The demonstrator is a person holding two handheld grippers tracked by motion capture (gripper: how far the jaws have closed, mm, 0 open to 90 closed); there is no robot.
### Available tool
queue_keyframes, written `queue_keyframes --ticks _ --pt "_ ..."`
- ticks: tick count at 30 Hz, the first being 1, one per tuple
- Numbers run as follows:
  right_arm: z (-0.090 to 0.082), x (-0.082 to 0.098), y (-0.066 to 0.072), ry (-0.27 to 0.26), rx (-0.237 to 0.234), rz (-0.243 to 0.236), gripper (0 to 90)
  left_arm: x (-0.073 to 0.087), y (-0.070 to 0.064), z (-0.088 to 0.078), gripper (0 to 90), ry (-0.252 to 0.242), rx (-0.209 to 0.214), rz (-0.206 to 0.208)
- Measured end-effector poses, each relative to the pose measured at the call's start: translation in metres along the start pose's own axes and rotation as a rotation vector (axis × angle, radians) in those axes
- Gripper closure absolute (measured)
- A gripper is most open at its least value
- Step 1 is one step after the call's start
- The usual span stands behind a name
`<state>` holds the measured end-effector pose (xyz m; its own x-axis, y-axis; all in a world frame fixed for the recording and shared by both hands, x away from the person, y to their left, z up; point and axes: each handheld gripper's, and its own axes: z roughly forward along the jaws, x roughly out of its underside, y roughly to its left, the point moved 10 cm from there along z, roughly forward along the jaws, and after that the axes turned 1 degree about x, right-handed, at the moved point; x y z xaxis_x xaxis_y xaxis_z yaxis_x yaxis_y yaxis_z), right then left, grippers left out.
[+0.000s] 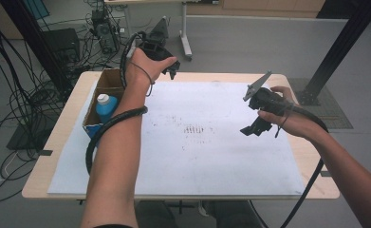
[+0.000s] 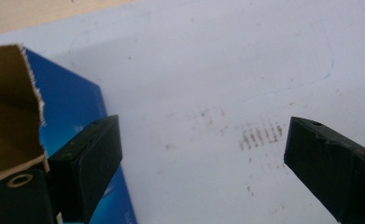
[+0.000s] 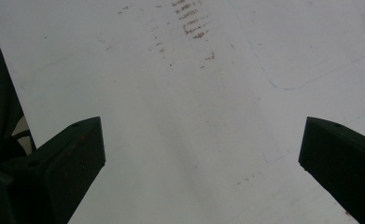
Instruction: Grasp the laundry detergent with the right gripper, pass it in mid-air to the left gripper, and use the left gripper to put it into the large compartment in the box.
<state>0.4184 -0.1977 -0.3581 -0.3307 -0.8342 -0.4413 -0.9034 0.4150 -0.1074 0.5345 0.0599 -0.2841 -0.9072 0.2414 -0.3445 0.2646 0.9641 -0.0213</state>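
Forearms reaching in — left gripper [image 1: 166, 64] raised, right gripper [image 1: 259, 124] lower, jaws apart

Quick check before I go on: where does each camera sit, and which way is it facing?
High view: above the person's side, looking forward and down on the white sheet; both forearms, left gripper, right gripper.
Left gripper view: on that gripper, facing the sheet beside the cardboard box; jaws apart.
Right gripper view: facing the sheet; jaws apart.
Shared: the brown smudge marks.

table [image 1: 60, 137]: light wood | white sheet [image 1: 221, 156]: covers most of the table | open cardboard box [image 1: 108, 80]: at the sheet's far-left corner
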Motion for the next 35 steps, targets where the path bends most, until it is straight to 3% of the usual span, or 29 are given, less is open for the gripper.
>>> queue_keyframes --ticks 6,21,35 --pt "0.001 0.001 -0.003 0.002 -0.003 0.001 0.4 -0.01 -0.005 0.008 9.6 -0.026 0.019 -0.026" --pt "0.01 0.002 -0.004 0.015 -0.015 -0.001 0.4 -0.009 -0.004 0.02 9.7 0.003 -0.012 -0.022" --pt "0.013 0.002 -0.002 0.009 -0.022 -0.001 0.4 -0.008 -0.005 0.018 9.5 0.003 -0.042 -0.011"
